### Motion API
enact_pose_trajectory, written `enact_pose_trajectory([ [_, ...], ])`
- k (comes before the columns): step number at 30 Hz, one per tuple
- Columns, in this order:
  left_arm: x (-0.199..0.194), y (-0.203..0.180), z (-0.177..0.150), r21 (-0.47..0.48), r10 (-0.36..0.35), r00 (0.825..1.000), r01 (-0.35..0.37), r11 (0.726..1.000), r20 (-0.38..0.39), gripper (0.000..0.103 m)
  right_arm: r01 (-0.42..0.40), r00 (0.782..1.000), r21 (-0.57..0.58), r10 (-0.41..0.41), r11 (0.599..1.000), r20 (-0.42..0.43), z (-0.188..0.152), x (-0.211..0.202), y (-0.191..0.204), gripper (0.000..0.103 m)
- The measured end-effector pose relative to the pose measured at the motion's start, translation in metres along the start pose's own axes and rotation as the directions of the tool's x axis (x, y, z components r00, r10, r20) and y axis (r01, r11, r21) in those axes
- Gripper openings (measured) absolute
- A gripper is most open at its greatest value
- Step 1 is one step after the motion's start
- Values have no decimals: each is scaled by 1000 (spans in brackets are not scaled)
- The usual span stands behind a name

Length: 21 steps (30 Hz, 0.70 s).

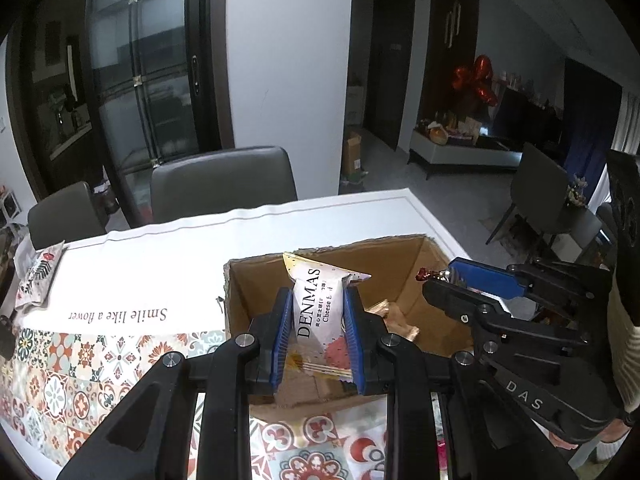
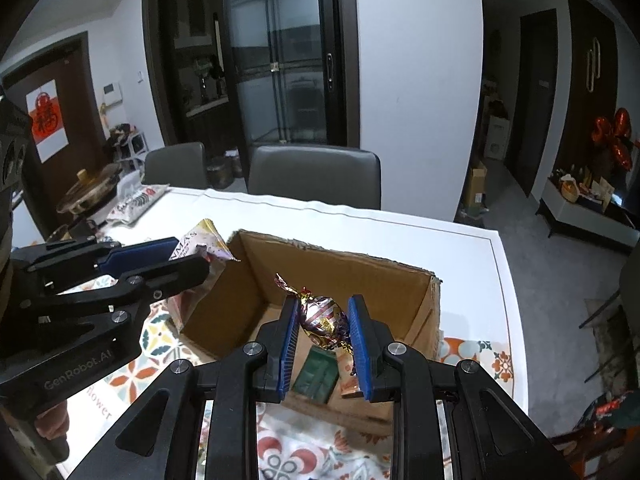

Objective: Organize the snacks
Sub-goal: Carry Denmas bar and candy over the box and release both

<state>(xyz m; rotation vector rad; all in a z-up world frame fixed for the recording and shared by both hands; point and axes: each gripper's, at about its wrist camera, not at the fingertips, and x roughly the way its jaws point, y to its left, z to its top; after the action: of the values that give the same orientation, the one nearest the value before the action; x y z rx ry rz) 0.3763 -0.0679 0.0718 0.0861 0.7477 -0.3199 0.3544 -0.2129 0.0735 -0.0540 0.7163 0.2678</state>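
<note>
An open cardboard box (image 1: 416,264) (image 2: 256,292) stands on the table. My left gripper (image 1: 318,300) is shut on a white DENMAS cheese snack packet (image 1: 320,304) and holds it above the box's near left part; it shows in the right wrist view (image 2: 196,258) with the packet (image 2: 200,240) at the box's left wall. My right gripper (image 2: 323,308) is shut on a foil-wrapped candy (image 2: 322,316) above the box; it shows at the right of the left wrist view (image 1: 436,278). A green packet (image 2: 316,374) and other snacks (image 1: 396,322) lie inside the box.
A patterned tablecloth (image 1: 72,368) covers the near table; a white runner reads "Smile like a flower". A snack bag (image 1: 38,276) (image 2: 136,202) lies at the far left. Grey chairs (image 1: 224,184) stand behind the table. More wrappers (image 2: 612,408) lie at the right edge.
</note>
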Motion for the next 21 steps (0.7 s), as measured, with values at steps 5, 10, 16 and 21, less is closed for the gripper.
enact_pose_trajectory([
  [5,13,4,-3,-1,50,998,-50,999,-33,41,25,999,-2,-25,1000,-30,1,19,-3,32],
  [10,-8,7,-21,-7,84,996,-84,996,3,51,82,996,9,-82,997,-27,-7,16,-4,57],
  [16,-46,6,-44,2,95,993,-95,995,63,51,71,997,44,-71,996,-1,-27,-11,0,58],
  [21,-79,8,-63,-13,76,991,-75,997,111,51,24,999,61,-26,998,34,-41,-33,14,58],
])
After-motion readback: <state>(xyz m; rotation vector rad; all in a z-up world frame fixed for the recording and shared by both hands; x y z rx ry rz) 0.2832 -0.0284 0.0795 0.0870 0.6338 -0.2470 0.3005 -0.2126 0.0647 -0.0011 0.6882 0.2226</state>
